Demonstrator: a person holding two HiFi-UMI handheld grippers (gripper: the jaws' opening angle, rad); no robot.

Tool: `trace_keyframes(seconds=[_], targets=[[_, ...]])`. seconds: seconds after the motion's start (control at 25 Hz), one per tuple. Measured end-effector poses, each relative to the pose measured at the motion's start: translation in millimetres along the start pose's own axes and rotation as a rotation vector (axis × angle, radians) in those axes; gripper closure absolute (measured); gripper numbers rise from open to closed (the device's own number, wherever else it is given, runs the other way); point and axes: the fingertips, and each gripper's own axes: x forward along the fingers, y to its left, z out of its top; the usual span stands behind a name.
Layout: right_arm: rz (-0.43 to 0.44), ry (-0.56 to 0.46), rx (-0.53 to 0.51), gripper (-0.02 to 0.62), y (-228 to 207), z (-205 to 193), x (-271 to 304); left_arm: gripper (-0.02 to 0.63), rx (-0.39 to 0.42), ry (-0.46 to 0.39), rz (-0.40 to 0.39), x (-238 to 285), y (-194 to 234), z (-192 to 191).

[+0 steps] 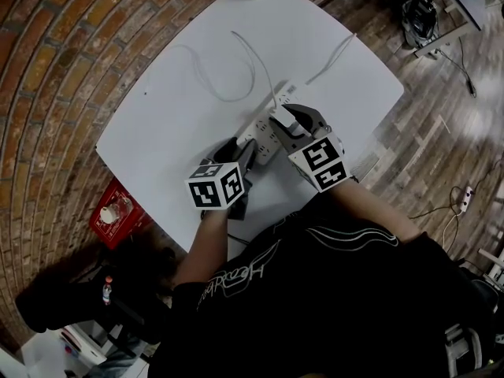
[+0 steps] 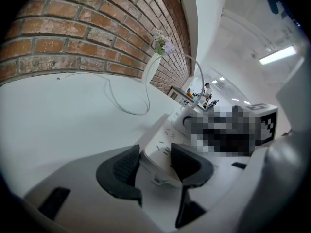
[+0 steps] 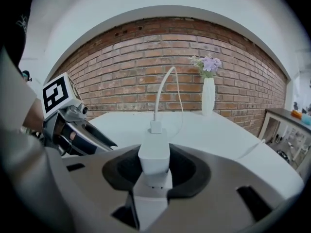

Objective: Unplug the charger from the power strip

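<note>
1. Plainly has the charger (image 3: 154,152) pinched in the right claw (image 3: 155,171), with pads pressed on two opposite sides of the white body and the cable (image 3: 163,89) rising from its top.
2. Has the strip (image 2: 167,140) clamped as well, in the left claw (image 2: 156,165), with one pad on each long side of the near end, bracing it on the desk (image 1: 181,109).
3. Places the charger partway along the strip, just beyond the left claw, standing upright on the strip's face.
4. Looks still plugged in: shows no gap between charger base and strip in the head view or the right claw view. Hides the prongs, though, so cannot be settled for certain.
5. Counts as done, on this evidence: the reach and both grips, one to pull and one to brace.
6. Leaves the main step, which is drawing the charger straight off the strip's face, with the left claw holding the strip down against the pull.
7. Leaves the finish too: carrying the charger clear with prongs in sight and cable trailing loose, the strip left lying on the desk.
8. Seems roughly at the midpoint, then: fully set up, not yet separated.
</note>
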Motion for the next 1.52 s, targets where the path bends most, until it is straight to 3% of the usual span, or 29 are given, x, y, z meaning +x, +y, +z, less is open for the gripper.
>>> trace_keyframes(seconds=[0.2, 0.48, 0.72, 1.0, 1.24, 1.44, 1.52], targets=[[-0.033, 0.013, -0.039, 0.476, 0.6, 1.0, -0.3, 0.403, 0.003, -0.003, 0.004, 0.7, -0.3, 1.7], [0.027, 0.003, 0.068, 0.472, -3.3, -1.2, -1.0, 0.404, 0.007, -0.009, 0.009, 0.5, -1.3, 1.3], [-0.025, 0.034, -0.048, 0.476, 0.7, 1.8, -0.8, 0.403, 0.005, -0.009, 0.009, 0.3, -1.2, 2.0], [0.025, 0.02, 0.049, 0.472, -3.2, -0.5, -2.7, 0.405, 0.012, -0.011, 0.01, -0.2, -2.6, 1.3], [-0.015, 0.051, -0.048, 0.474, 2.1, 1.5, -0.4, 0.403, 0.015, -0.015, 0.015, -0.4, -0.2, 1.5], [0.034, 0.039, 0.066, 0.472, -2.5, -0.7, -2.3, 0.403, 0.013, -0.015, 0.014, -0.9, -1.4, 1.3], [0.023, 0.04, 0.057, 0.472, -2.0, 0.3, -2.4, 0.403, 0.009, -0.013, 0.012, -1.0, -1.0, 1.1]])
